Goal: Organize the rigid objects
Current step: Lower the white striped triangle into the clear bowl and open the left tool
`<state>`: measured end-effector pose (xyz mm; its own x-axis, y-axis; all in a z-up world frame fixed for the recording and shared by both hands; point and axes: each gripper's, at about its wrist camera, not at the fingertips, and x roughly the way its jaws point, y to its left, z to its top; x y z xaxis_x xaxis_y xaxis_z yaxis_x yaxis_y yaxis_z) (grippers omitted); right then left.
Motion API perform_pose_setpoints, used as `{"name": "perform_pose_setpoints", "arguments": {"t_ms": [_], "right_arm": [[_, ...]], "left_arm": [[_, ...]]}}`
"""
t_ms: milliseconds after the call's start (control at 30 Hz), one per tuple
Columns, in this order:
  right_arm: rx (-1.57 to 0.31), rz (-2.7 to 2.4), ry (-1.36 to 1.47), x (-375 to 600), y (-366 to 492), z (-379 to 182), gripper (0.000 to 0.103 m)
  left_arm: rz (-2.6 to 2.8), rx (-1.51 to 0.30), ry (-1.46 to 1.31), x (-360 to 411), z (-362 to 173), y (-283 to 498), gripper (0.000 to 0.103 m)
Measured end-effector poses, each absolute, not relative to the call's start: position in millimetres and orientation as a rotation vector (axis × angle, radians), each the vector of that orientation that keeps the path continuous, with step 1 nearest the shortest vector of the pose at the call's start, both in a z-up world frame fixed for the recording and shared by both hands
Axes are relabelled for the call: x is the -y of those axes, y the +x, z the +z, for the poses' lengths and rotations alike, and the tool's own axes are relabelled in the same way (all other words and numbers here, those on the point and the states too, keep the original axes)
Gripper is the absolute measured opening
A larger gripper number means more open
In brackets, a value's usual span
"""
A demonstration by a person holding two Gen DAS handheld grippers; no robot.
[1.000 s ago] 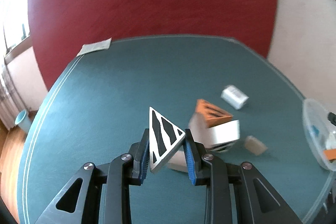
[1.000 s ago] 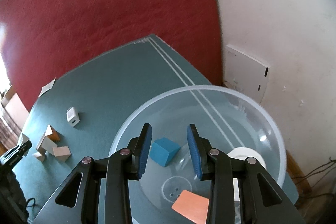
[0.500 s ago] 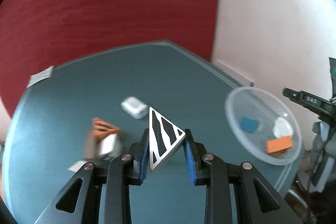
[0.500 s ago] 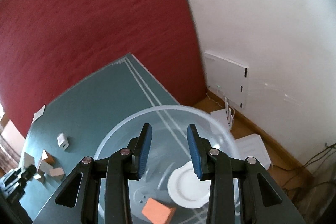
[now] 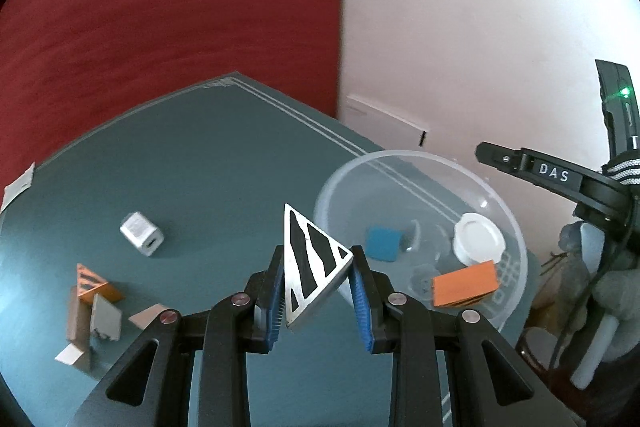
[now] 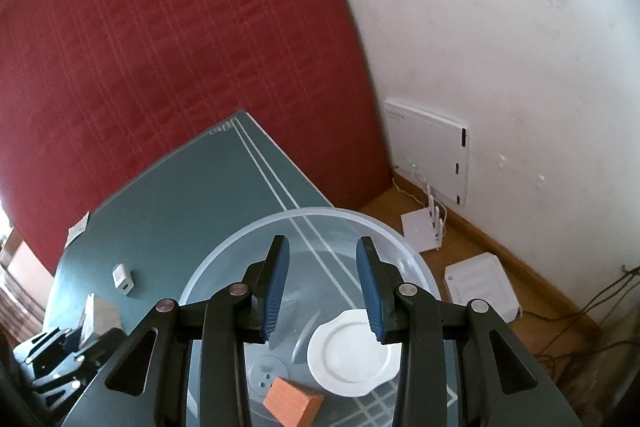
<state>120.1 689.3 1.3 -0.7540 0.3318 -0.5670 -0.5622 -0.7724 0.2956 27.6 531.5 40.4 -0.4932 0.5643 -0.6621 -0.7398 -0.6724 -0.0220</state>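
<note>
Left wrist view: left gripper (image 5: 318, 287) closed on black-and-white striped wedge (image 5: 310, 263), blue pads pressing both flanks, apex pointing up beyond fingertips. Beyond and right of right finger: clear plastic bowl (image 5: 516, 231) on teal table (image 5: 208, 167), near table's far-right edge. In bowl: blue block (image 5: 384, 243) just past right fingertip, white round lid (image 5: 478, 237) farther right, orange block (image 5: 464, 285) nearest to camera. Left of left finger, well apart: white charger cube (image 5: 142, 233); farther left and nearer, cluster w/ orange striped wedge (image 5: 94, 285) and several tan/grey blocks (image 5: 92, 319), touching or nearly so; exact contacts not resolvable (blur). Far right of frame: right gripper's body in side view, marked "DAS", above bowl's right side, held by gloved hand (image 5: 612, 291). Right wrist view: right gripper (image 6: 322, 285) partly open, fingers apart w/ nothing between pads, over the bowl (image 6: 224, 255). Below right fingertip: white lid (image 6: 352, 353) on bowl floor; below and between fingers, nearer camera: orange block (image 6: 294, 403). Blue block not visible here. Left of left finger, well apart: charger cube (image 6: 122, 277) on table (image 6: 180, 195); nearer, a tan block (image 6: 102, 317), partly hidden by dark left gripper's body at lower-left edge. Right of right finger, on wooden floor by wall: white router (image 6: 424, 227) and white box (image 6: 482, 285).
</note>
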Motion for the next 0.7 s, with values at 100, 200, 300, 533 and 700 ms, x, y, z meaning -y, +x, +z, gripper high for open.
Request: {"name": "perform_pose_setpoints", "arguments": {"t_ms": [100, 200, 300, 533, 700], "right_arm": [[-0.634, 2.474, -0.686, -689.8, 121.0, -0.1, 0.036], [-0.634, 2.477, -0.686, -689.7, 121.0, 0.7, 0.036], [-0.633, 2.48, -0.687, -689.1, 120.6, 1.6, 0.036], [-0.632, 2.482, -0.697, -689.1, 121.7, 2.2, 0.036], [-0.626, 2.487, -0.701, -687.1, 123.4, 1.6, 0.036]], "left_arm": [[2.153, -0.35, -0.832, -541.1, 40.3, 30.4, 0.031], [2.133, -0.353, -0.827, -546.7, 40.9, 32.5, 0.031], [2.101, -0.342, -0.823, -551.9, 42.2, 34.7, 0.036], [2.125, -0.332, -0.812, -551.8, 39.8, 33.6, 0.065], [2.217, -0.328, -0.816, -543.9, 32.8, 24.0, 0.077]]}}
